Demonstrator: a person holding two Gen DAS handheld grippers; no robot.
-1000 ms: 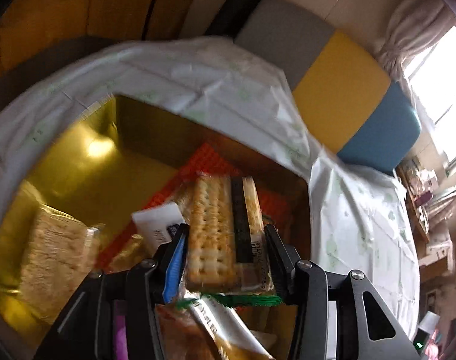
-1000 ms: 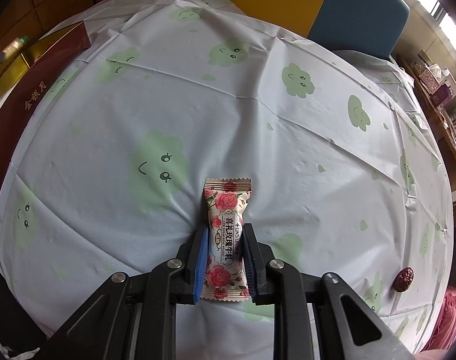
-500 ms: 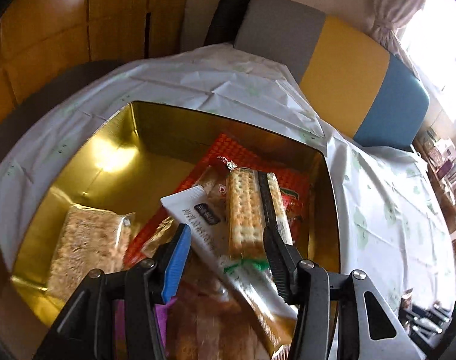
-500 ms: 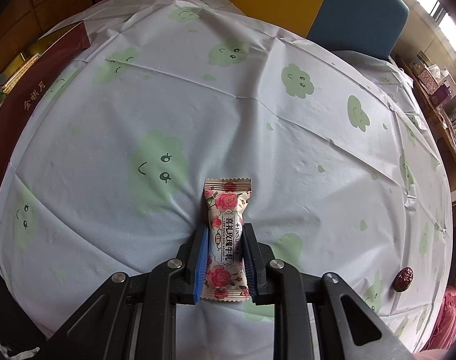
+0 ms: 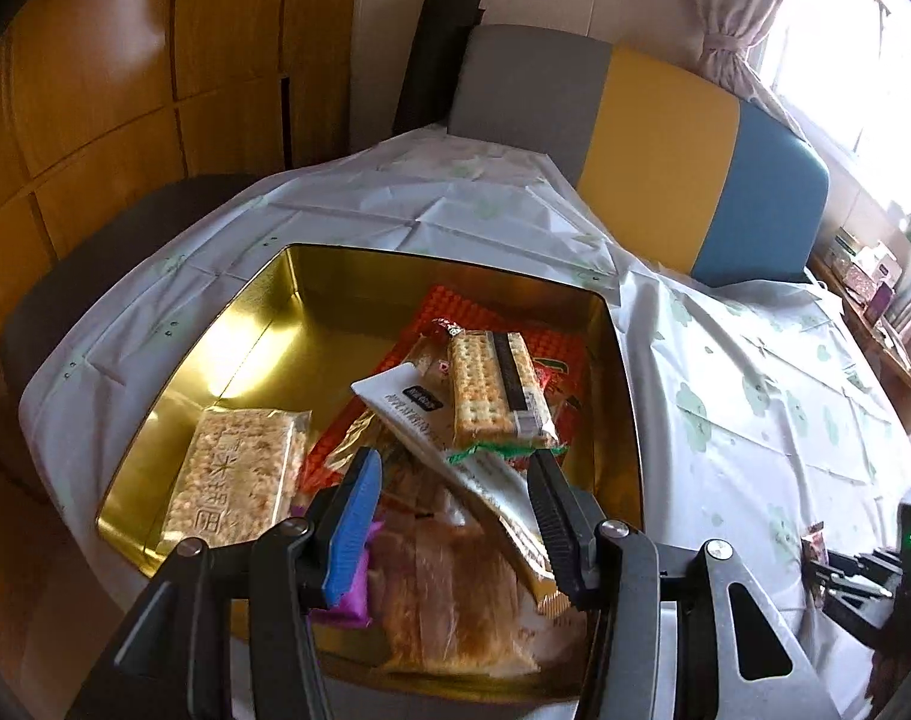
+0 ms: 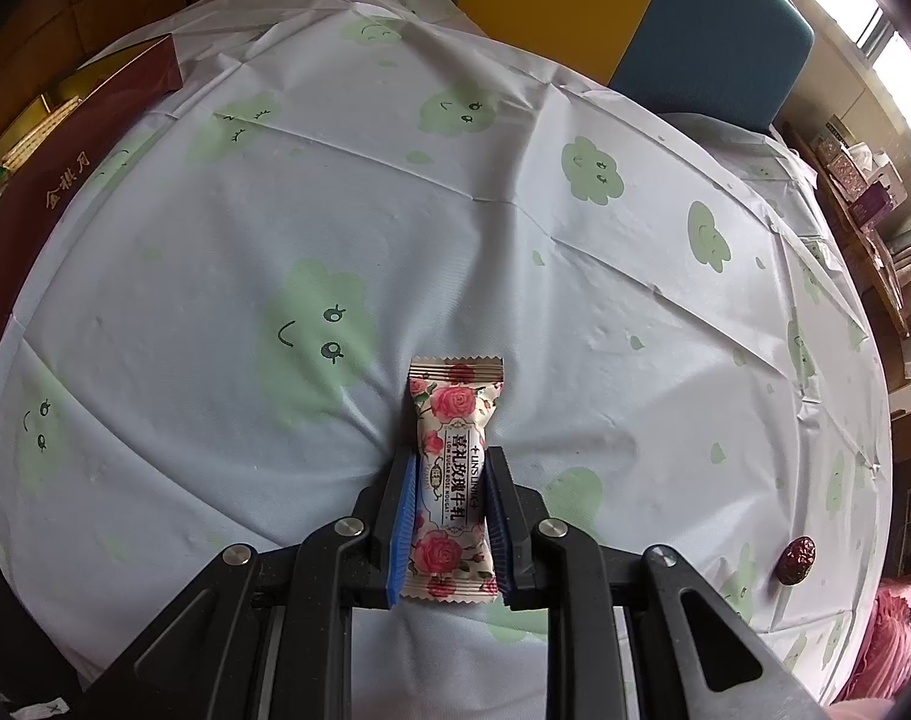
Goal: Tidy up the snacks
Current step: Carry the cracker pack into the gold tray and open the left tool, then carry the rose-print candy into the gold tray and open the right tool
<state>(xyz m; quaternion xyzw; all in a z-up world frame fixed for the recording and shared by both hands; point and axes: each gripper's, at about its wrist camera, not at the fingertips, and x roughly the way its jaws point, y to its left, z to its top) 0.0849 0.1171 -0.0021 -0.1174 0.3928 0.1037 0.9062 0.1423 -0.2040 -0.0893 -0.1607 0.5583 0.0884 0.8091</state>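
While the rose-print nougat packet (image 6: 452, 480) lies on the cloud-print tablecloth (image 6: 515, 276), my right gripper (image 6: 449, 516) pinches it, jaws narrow. My left gripper (image 5: 455, 516) hangs half-open and empty above the gold tin (image 5: 263, 330), where the cracker pack (image 5: 494, 387) tops the snacks. A red date (image 6: 796, 559) lies well apart.

One gold tin (image 5: 311, 276); one rose nougat (image 6: 452, 474); one red date (image 6: 796, 559); one cracker pack (image 5: 494, 387).
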